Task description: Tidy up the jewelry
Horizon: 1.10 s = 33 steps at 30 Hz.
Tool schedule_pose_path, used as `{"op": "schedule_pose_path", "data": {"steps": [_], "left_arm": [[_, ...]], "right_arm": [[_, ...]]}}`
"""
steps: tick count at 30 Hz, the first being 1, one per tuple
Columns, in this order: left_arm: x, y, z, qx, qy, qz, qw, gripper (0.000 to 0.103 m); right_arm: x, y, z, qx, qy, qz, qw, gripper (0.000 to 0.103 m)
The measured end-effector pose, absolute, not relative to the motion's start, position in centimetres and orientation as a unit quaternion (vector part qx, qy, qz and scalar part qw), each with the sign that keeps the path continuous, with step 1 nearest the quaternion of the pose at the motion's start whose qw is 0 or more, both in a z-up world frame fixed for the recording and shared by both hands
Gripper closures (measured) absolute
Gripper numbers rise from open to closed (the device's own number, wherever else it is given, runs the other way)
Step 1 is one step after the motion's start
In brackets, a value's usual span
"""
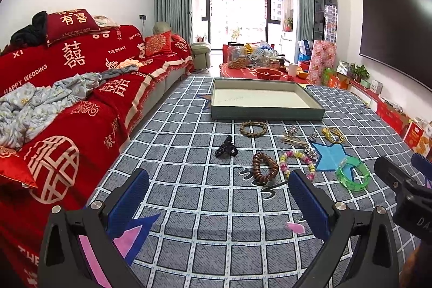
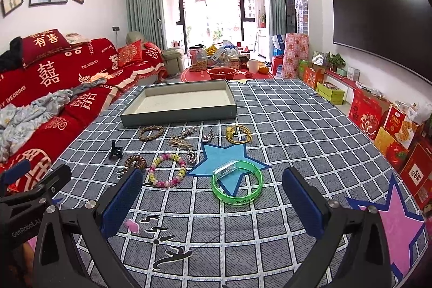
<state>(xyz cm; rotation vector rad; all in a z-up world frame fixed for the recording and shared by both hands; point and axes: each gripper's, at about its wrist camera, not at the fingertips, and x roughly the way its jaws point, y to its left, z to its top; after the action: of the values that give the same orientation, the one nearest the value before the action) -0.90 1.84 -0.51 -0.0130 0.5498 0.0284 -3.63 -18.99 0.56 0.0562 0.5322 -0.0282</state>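
Observation:
Jewelry lies scattered on a checked grey cloth before an empty grey tray (image 1: 266,114) (image 2: 178,116). There is a green bangle (image 2: 237,186) (image 1: 353,173), a pink and yellow bead bracelet (image 2: 167,169) (image 1: 298,162), a brown coil band (image 1: 265,168) (image 2: 135,162), a black claw clip (image 1: 226,147) (image 2: 116,150), a wooden bead bracelet (image 1: 253,128) (image 2: 151,132), metal pieces (image 1: 294,138) (image 2: 186,142) and a yellow piece (image 1: 334,135) (image 2: 239,135). My left gripper (image 1: 218,193) is open and empty, near the coil band. My right gripper (image 2: 213,199) is open and empty, just short of the green bangle.
A red-covered sofa (image 1: 67,88) runs along the left of the table. Boxes (image 2: 391,131) and a wall TV (image 2: 378,23) line the right side. A red low table (image 1: 251,66) with jars stands beyond the tray. The right gripper's body (image 1: 405,190) shows at the left view's right edge.

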Motion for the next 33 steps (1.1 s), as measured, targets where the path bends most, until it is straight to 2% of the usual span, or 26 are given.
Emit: {"op": "schedule_pose_path", "data": {"steps": [33], "left_arm": [[-1.84,1.56,-0.79,-0.003,0.270,0.019,0.963,0.000]], "right_arm": [[-4.54,-18.23,0.47,0.027,0.255,-0.014,0.966,0.000]]}}
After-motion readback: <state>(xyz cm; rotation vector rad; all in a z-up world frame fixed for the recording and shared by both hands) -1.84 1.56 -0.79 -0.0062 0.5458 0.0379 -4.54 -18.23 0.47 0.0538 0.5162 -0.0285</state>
